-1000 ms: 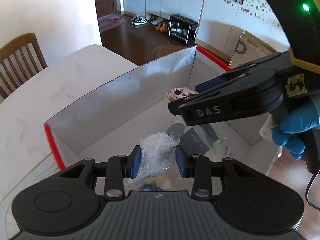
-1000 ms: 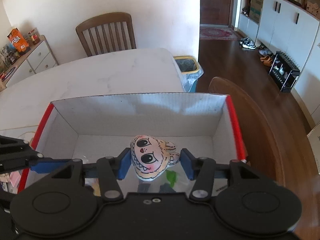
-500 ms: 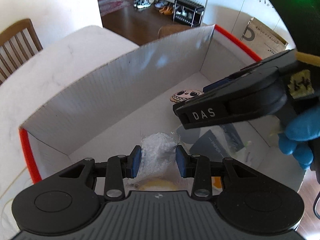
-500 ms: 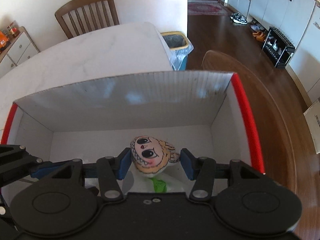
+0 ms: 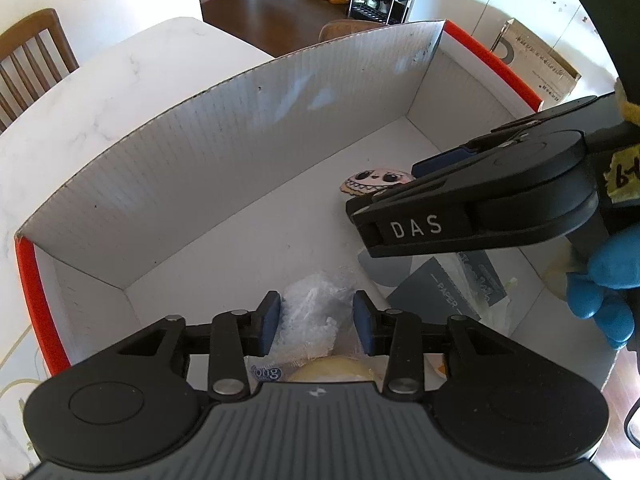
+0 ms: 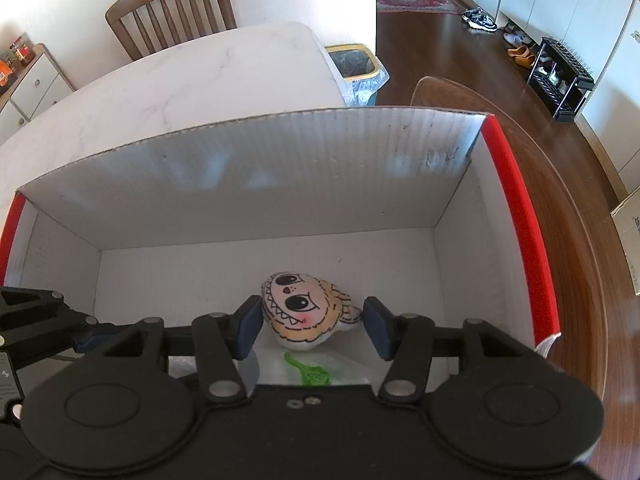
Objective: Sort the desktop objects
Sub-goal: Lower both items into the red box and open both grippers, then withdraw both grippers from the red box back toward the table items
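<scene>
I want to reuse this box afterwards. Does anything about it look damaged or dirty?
Slightly. The box's far wall has a scuffed, peeling patch near its right corner and pale smudges along it. The items inside, like the cartoon-face plush, look intact.

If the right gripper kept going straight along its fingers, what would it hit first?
Most likely the cartoon-face plush, lying between the open right gripper fingers inside the box; depth is unclear.

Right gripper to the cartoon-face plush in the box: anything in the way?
Nothing visible. The right gripper is open, its fingers either side of the cartoon-face plush on the box floor. The left gripper is off to the side.
</scene>
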Tool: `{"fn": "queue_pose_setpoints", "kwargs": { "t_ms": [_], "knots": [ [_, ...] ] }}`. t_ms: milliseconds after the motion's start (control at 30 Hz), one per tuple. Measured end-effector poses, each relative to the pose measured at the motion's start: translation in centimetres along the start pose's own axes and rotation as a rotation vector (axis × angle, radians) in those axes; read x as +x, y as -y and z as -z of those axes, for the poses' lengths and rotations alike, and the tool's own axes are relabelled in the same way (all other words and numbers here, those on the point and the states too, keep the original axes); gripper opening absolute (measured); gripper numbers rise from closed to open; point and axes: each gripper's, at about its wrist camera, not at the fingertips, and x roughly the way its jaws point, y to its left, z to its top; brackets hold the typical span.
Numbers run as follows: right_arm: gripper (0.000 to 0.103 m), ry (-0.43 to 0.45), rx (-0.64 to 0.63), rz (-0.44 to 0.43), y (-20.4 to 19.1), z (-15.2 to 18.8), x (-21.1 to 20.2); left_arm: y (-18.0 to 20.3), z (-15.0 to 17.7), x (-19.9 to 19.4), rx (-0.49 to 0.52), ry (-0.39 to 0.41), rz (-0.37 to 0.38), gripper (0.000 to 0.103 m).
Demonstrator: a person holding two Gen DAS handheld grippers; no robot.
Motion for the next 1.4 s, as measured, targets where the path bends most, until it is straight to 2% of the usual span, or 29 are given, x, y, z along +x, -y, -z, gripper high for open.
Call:
{"fn": "queue_pose_setpoints", "kwargs": {
  "t_ms": [100,133,200,433,567,867,1100,1400],
  "knots": [
    [0.058,0.005,0.008,-0.011,0.1,0.0,-0.4,0.0,0.5,-0.6,-0.013,0.016,0.020,0.065],
    [0.059,0.010,0.009,-0.016,0.0,0.1,-0.6,0.0,0.6,-0.9,-0.014,0.024,0.026,0.067],
    [0.064,0.021,0.009,-0.021,-0.1,0.3,-1.2,0.0,0.7,-1.5,-0.016,0.032,0.039,0.067],
    [0.065,0.053,-0.006,-0.052,-0.5,1.1,-3.5,0.9,2.6,-4.9,-0.014,0.103,0.055,0.067],
    [0.069,0.089,-0.020,-0.063,-0.8,1.6,-5.3,1.1,2.4,-6.7,-0.019,0.148,0.070,0.067],
    [0.076,0.186,-0.027,-0.097,-1.3,3.3,-9.6,1.3,4.9,-10.4,-0.035,0.259,0.069,0.067],
    [0.082,0.265,-0.060,-0.146,-3.2,4.9,-12.7,0.2,8.3,-14.0,-0.045,0.339,0.063,0.067],
    [0.084,0.314,-0.096,-0.199,-7.2,7.0,-15.4,-2.4,13.3,-17.7,-0.078,0.381,0.021,0.067]
  ]
}}
